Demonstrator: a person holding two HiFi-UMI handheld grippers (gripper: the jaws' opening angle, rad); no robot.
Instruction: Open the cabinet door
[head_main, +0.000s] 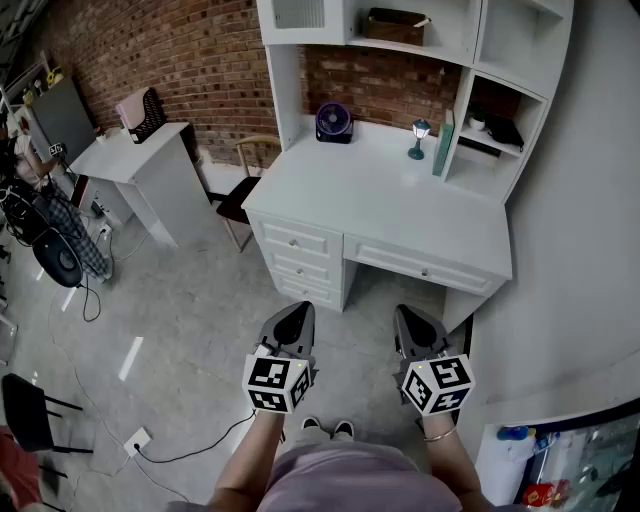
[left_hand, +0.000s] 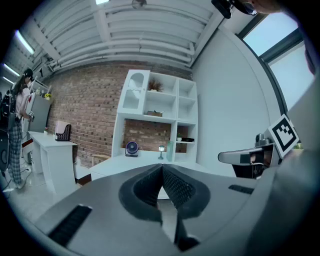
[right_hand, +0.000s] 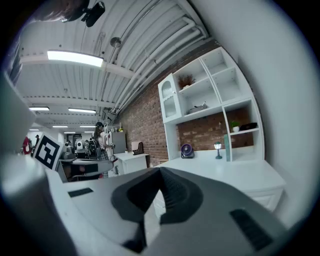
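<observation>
1. Jaws of my left hand-held gripper and right hand-held gripper sit together, empty.
2. Desk stands ahead, well apart from both.
3. Cabinet door, upper left of the hutch above it, looks closed; reaching and opening all remain, I judge.

So the left hand-held gripper and right hand-held gripper were dark grey, with black-and-white marker cubes; mauve top, thin bracelet.

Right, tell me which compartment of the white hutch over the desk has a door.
The top-left compartment: it alone is fronted by a white arched door with panes. The other compartments are open shelves.
</observation>
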